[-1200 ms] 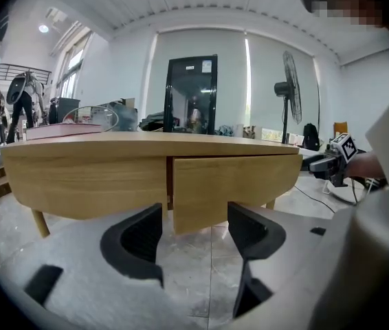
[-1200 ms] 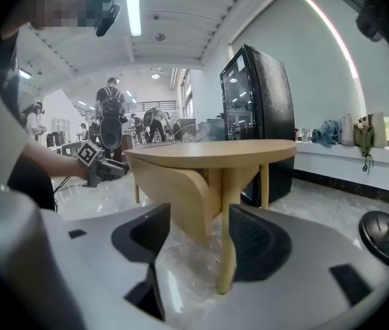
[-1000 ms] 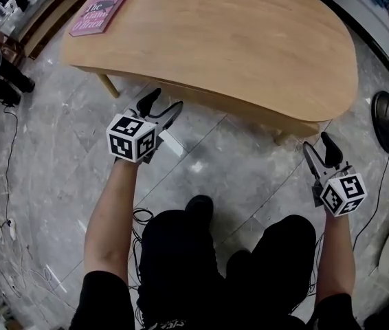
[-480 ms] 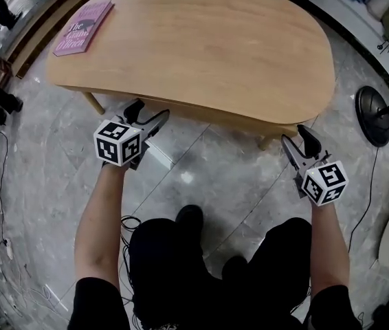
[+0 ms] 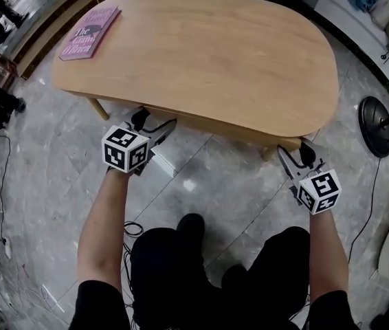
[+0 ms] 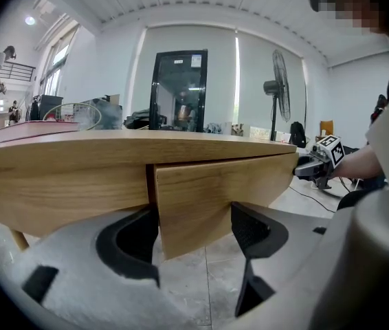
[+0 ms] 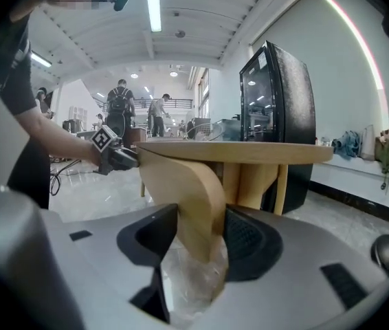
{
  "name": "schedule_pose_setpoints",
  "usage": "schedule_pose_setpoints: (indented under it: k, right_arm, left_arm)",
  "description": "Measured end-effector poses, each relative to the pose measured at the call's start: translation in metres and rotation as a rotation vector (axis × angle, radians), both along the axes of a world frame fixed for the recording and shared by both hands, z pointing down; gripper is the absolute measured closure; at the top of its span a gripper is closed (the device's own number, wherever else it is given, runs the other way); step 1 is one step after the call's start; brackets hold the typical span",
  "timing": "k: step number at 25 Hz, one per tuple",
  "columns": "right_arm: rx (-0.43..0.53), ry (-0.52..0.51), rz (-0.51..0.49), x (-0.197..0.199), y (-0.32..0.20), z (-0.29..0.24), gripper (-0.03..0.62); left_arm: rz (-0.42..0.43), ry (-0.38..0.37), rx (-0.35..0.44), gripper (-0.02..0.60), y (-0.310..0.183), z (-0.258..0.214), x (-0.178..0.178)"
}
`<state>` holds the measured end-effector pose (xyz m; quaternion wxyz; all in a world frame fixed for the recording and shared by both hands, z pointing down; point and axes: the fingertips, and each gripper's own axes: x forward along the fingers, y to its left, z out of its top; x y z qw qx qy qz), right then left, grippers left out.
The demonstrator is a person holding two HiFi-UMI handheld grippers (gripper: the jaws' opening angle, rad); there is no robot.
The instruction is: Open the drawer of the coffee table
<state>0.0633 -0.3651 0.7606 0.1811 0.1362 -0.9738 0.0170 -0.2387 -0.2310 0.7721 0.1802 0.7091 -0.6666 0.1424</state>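
The drawer (image 6: 208, 191) sits under the near edge of the coffee table (image 5: 215, 53). A dark seam divides its front from the apron beside it, and we cannot see inside it. The table is pale, smooth wood with fine grain and a rounded, bean-like top. A pink book (image 5: 89, 32) lies flat on its far left corner.

Our left gripper (image 5: 154, 120) is released. Its jaws stand wide apart, and the lower left corner of the drawer front is between them, clear of both pads. Our right gripper (image 5: 296, 151) is at the other end, where the front curves round. Its jaws are closing with that curved wood between them, and the pads are close against it but not yet clamped.

The floor (image 5: 215, 177) is glossy grey stone tile with pale veining. A black round fan base (image 5: 376, 126) stands to the right. A black glass-fronted cabinet (image 7: 277, 108) stands beyond the table in a bright, white-walled room.
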Motion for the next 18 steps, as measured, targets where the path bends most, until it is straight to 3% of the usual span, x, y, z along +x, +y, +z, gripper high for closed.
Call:
schedule_pose_setpoints:
  k: [5, 18]
  right_arm:
    - [-0.007, -0.016, -0.024, 0.001, -0.001, -0.003, 0.405]
    - [-0.037, 0.014, -0.070, 0.009, 0.025, -0.001, 0.416]
  left_arm:
    - [-0.011, 0.045, 0.018, 0.250, 0.000, -0.004, 0.000]
    - [-0.045, 0.070, 0.001, 0.252, 0.029, -0.003, 0.009]
